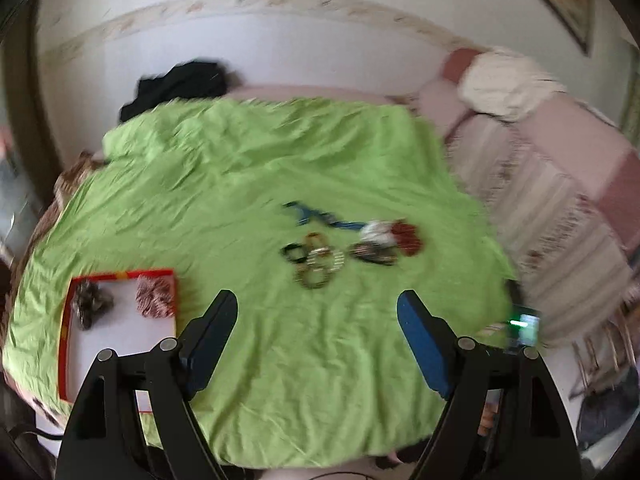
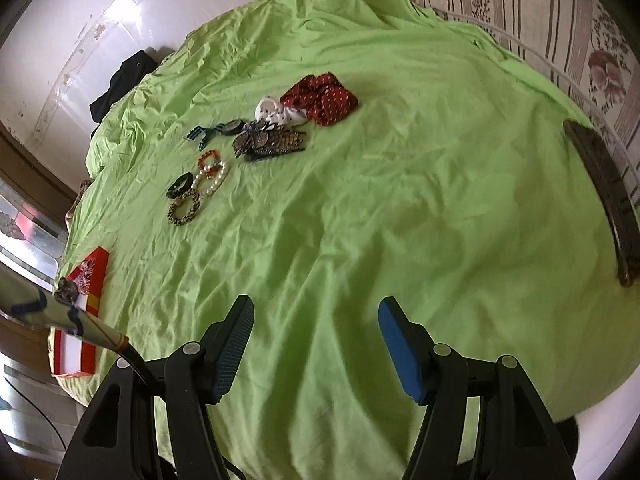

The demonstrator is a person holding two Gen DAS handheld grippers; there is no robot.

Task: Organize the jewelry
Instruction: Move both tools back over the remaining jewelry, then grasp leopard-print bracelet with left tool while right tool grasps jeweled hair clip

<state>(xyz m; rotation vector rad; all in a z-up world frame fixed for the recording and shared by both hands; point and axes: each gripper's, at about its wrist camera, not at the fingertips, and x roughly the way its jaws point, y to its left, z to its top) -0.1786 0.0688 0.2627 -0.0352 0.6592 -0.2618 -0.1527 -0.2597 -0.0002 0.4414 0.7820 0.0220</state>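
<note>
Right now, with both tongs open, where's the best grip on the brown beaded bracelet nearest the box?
Pinch the brown beaded bracelet across its near arc, coming from above. It lies flat on the green sheet; its far arc abuts the pearl bracelet.

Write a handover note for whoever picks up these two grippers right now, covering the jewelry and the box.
Left gripper: open, empty, above the green sheet.
Right gripper: open, empty, above the same sheet.
Red box lies at the sheet's left edge, with two items in its far end: a dark piece and a reddish patterned piece.
Left on the sheet: cluster of bracelets, dark metallic piece, blue-strapped item, white item, red dotted fabric.
Done: two items boxed. Left: the pile, probably starting with the bracelets, which lie nearest the box.
</note>
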